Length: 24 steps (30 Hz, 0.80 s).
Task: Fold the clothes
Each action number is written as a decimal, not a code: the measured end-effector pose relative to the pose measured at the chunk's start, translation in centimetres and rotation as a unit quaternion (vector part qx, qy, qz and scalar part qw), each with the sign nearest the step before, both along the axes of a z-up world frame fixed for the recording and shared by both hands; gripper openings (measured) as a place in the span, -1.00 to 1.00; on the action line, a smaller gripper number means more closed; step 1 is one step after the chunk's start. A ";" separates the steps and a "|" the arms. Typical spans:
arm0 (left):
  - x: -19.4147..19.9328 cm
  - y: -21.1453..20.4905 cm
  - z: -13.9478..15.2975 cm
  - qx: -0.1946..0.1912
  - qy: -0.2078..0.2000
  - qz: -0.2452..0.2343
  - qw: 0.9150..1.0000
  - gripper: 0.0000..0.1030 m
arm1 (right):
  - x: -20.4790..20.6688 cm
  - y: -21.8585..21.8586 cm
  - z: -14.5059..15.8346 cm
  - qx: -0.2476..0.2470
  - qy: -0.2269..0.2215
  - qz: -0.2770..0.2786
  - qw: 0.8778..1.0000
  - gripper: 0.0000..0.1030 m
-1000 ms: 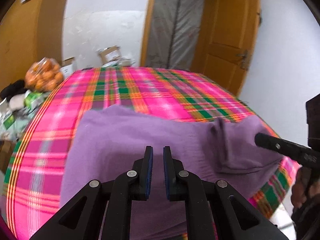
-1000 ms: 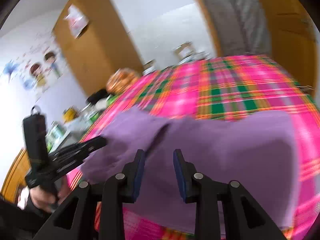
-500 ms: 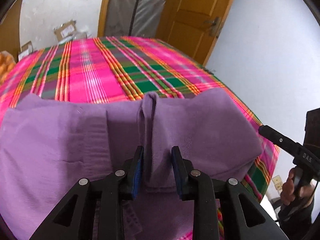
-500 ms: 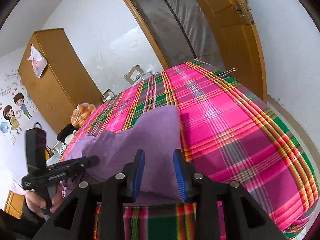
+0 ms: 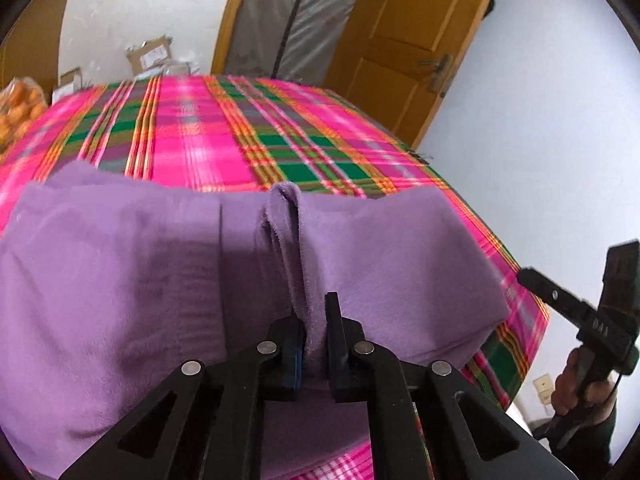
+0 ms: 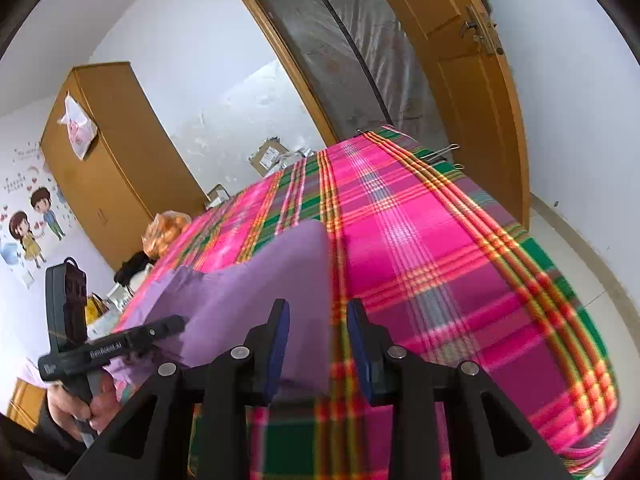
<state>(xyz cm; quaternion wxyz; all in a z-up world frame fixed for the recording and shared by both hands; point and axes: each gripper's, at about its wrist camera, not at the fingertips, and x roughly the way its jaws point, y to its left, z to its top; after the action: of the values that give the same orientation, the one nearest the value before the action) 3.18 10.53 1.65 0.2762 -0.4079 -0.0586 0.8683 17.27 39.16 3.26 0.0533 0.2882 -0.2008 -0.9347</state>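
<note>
Purple garment (image 5: 120,280): soft fleecy cloth, matt, slightly napped. Plaid bedsheet (image 5: 208,148): thin woven cloth, smooth, faint sheen. Left gripper (image 5: 316,344): matt black plastic, round silvery metal rivets; ridge of garment sat pinched between its fingers. Right gripper (image 6: 318,344): same black plastic, blue pads (image 6: 280,344) looked rubbery. Door (image 6: 460,64): glossy varnished wood, metal handle. Wardrobe (image 6: 112,152): smooth wood. Boxes (image 5: 150,52): plain cardboard.
</note>
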 end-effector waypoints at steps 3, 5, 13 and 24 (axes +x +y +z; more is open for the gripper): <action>0.0 -0.1 0.6 0.010 0.002 0.000 1.000 -0.84 | 0.4 -0.6 -0.5 0.036 -0.020 0.011 0.999 -0.39; 0.2 -0.1 1.5 0.019 0.014 -0.003 1.000 -0.84 | 0.5 -1.6 -0.5 0.063 -0.023 0.019 0.998 -0.39; 0.7 0.4 5.6 0.056 0.055 -0.021 0.997 -0.84 | 0.6 -6.2 -0.7 0.175 -0.028 0.050 0.983 -0.39; 2.4 1.4 9.1 0.087 0.084 -0.055 0.991 -0.84 | 0.5 -6.4 -0.8 0.211 -0.033 0.010 0.977 -0.39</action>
<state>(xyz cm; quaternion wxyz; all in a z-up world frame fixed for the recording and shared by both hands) 5.59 11.97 10.77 0.3622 -0.3101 -0.0879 0.8746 17.74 32.74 2.45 -0.0057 0.3253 0.0025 -0.9456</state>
